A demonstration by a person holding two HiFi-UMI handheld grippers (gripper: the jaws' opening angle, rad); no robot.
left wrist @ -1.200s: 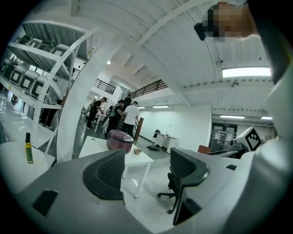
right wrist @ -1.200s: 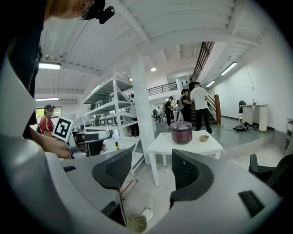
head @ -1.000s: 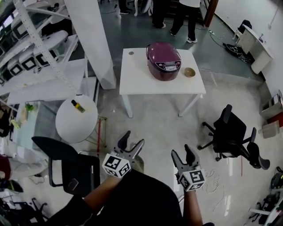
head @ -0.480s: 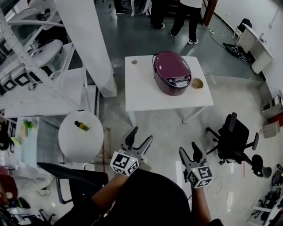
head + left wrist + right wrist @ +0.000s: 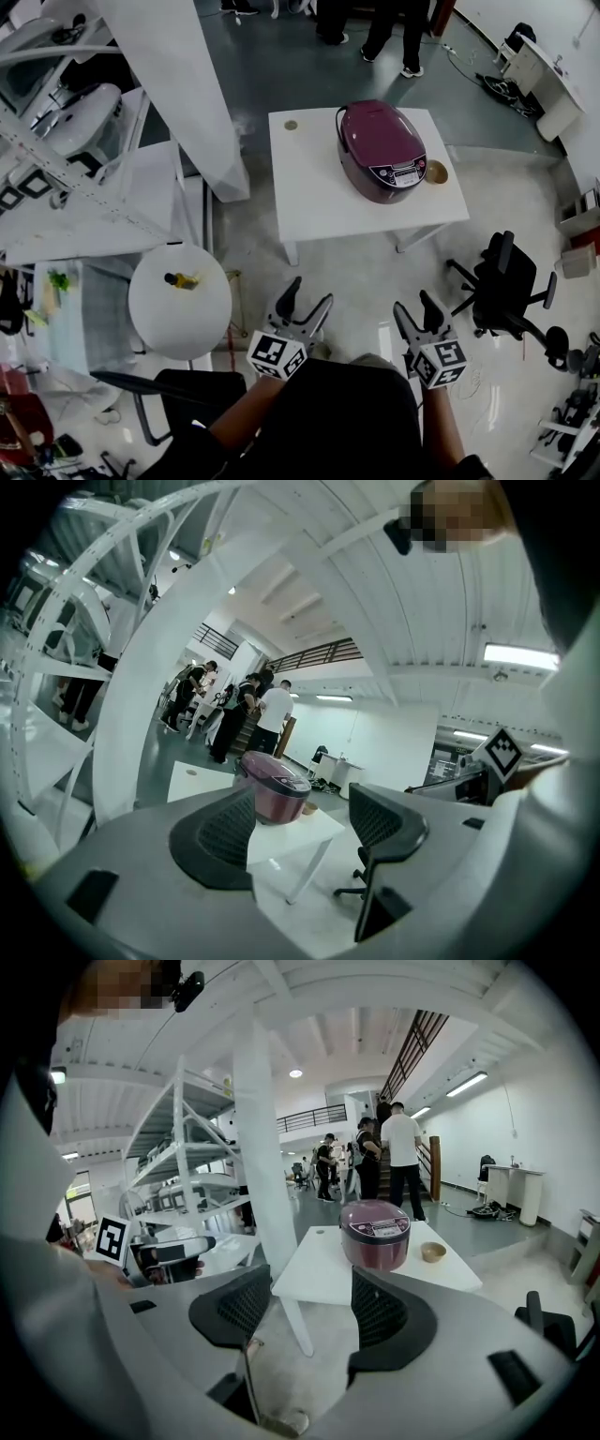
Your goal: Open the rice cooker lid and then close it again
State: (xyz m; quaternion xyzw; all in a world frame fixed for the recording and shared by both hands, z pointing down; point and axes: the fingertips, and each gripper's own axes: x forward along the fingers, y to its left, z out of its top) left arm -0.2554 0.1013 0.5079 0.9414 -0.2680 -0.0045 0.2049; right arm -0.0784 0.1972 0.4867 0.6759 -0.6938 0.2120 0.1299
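Maroon rice cooker (image 5: 382, 150) sits with its lid shut on the right part of the white square table (image 5: 319, 202), a small bowl (image 5: 435, 172) just beside it near the table's right edge. Left gripper (image 5: 309, 292) and right gripper (image 5: 413, 304) hang side by side close to the person's body, well apart from the table — each with jaws spread wide, nothing between them. Black office chair (image 5: 502, 281) stands to their right — round white table (image 5: 178, 305) with a small bottle (image 5: 181, 279) to their left.
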